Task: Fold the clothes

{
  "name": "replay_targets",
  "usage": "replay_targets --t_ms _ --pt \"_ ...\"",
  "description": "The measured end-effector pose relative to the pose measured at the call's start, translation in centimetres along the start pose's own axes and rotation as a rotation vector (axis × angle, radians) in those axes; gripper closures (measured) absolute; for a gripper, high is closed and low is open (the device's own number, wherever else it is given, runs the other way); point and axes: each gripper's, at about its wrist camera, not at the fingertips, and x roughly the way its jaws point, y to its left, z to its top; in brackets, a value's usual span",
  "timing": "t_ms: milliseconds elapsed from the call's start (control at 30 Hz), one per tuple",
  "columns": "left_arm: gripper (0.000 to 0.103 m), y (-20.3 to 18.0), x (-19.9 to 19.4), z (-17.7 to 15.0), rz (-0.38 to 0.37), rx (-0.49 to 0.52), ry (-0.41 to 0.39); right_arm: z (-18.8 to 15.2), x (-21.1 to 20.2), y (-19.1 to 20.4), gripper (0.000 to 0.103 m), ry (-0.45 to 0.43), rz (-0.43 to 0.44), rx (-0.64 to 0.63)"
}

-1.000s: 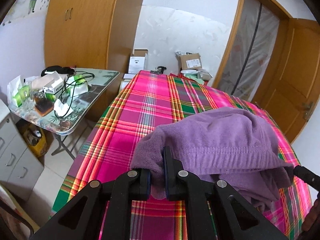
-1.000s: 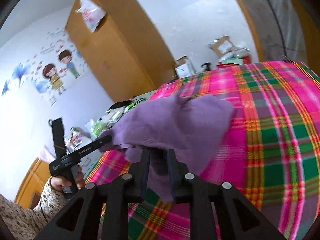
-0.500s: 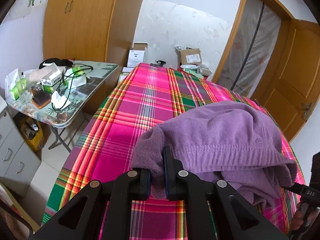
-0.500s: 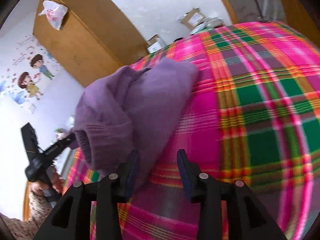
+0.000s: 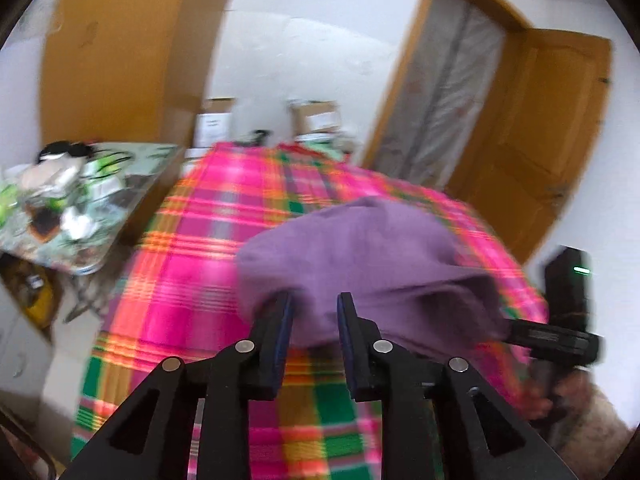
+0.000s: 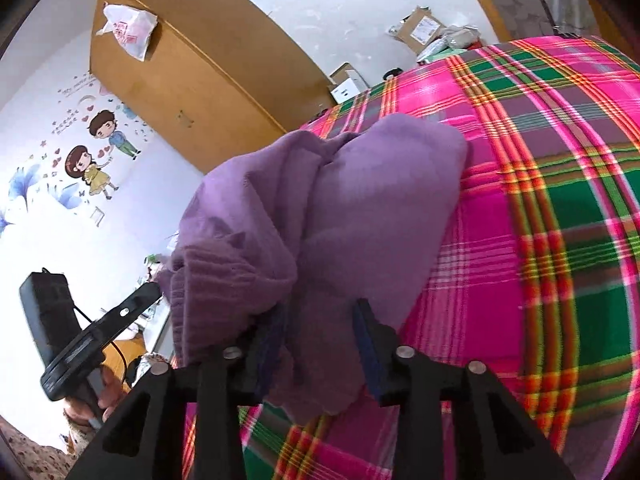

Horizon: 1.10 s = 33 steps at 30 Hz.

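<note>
The left gripper [image 5: 313, 312] has its jaws parted, with a clear gap between the two black fingers [image 5: 276, 332]. Its view is blurred. Purple cloth lies in and behind this gap, but the fingers do not press on it. In the right wrist view the same tool [image 6: 96, 332] appears at the lower left, tilted, with a hand [image 6: 94, 398] around its handle and a patterned sleeve [image 6: 28, 456] below.

The right gripper [image 6: 320, 332] also has its jaws apart; cloth hangs between them, loose. The left finger is partly hidden by the cloth. In the left wrist view this tool [image 5: 554, 338] shows at the right edge, gripped by a hand [image 5: 560, 396].
</note>
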Motion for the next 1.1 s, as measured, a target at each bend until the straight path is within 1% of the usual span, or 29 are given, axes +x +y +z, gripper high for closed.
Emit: replay_targets --t_ms 67,100,133,167,200,300,367,433,500,600,667,767,900,933,967,1000,1033,1067,1100 --pt "0.076 -1.9 0.0 -0.2 -0.108 0.041 0.024 0.0 0.0 0.2 0.066 -0.003 0.007 0.002" --pt "0.076 -2.7 0.2 -0.3 -0.132 0.060 0.035 0.1 0.1 0.3 0.066 -0.005 0.014 0.007" --pt "0.069 -3.5 0.4 -0.5 -0.157 0.080 0.046 0.1 0.1 0.5 0.066 -0.007 0.028 0.009" --pt "0.058 -4.3 0.6 -0.6 -0.181 0.099 0.056 0.1 0.1 0.8 0.066 -0.008 0.039 0.009" --pt "0.055 -5.0 0.9 -0.8 -0.201 0.113 0.071 0.3 0.0 0.7 0.066 -0.009 0.045 0.010" --pt "0.055 -6.2 2.4 -1.3 -0.236 0.110 0.138 0.1 0.1 1.0 0.066 -0.005 0.056 0.001" --pt "0.055 -6.3 3.3 -1.4 -0.231 0.078 0.159 0.0 0.0 1.1 0.066 0.001 0.053 0.001" --pt "0.054 -5.9 3.9 -1.2 -0.255 0.031 0.172 -0.1 0.1 1.3 0.066 0.005 0.058 0.001" --pt "0.053 -5.8 4.5 -1.0 -0.258 -0.010 0.190 -0.2 0.0 1.4 0.066 0.004 0.070 0.004" --pt "0.052 -6.0 5.3 -1.0 -0.232 -0.020 0.204 -0.3 -0.2 1.3 0.066 0.008 0.068 -0.004" --pt "0.052 -5.9 5.4 -0.9 -0.229 -0.036 0.209 -0.3 -0.3 1.1 0.066 0.006 0.089 0.009" --pt "0.052 -5.5 5.7 -0.6 -0.224 -0.055 0.200 -0.2 -0.4 0.7 0.067 0.009 0.117 0.034" --pt "0.052 -5.0 6.0 -0.1 -0.217 -0.079 0.189 -0.4 -0.3 1.0 0.067 0.024 0.135 0.009" --pt "0.053 -4.9 6.1 0.0 -0.216 -0.085 0.187 -0.4 -0.3 1.2 0.067 0.027 0.140 -0.003" --pt "0.061 -4.7 6.2 0.1 -0.214 -0.091 0.184 -0.4 -0.2 1.5 0.067 0.036 0.153 -0.020" --pt "0.066 -4.6 6.3 0.2 -0.212 -0.097 0.181 -0.4 -0.2 1.6 0.067 0.040 0.149 -0.029" --pt "0.075 -4.4 6.4 0.3 -0.211 -0.103 0.178 -0.4 -0.2 1.8 0.067 0.043 0.142 -0.038" --pt "0.086 -4.3 6.5 0.4 -0.209 -0.110 0.176 -0.4 -0.3 1.7 0.067 0.044 0.142 -0.042" --pt "0.090 -4.2 6.6 0.5 -0.207 -0.116 0.173 -0.4 -0.4 1.7 0.067 0.044 0.143 -0.045"
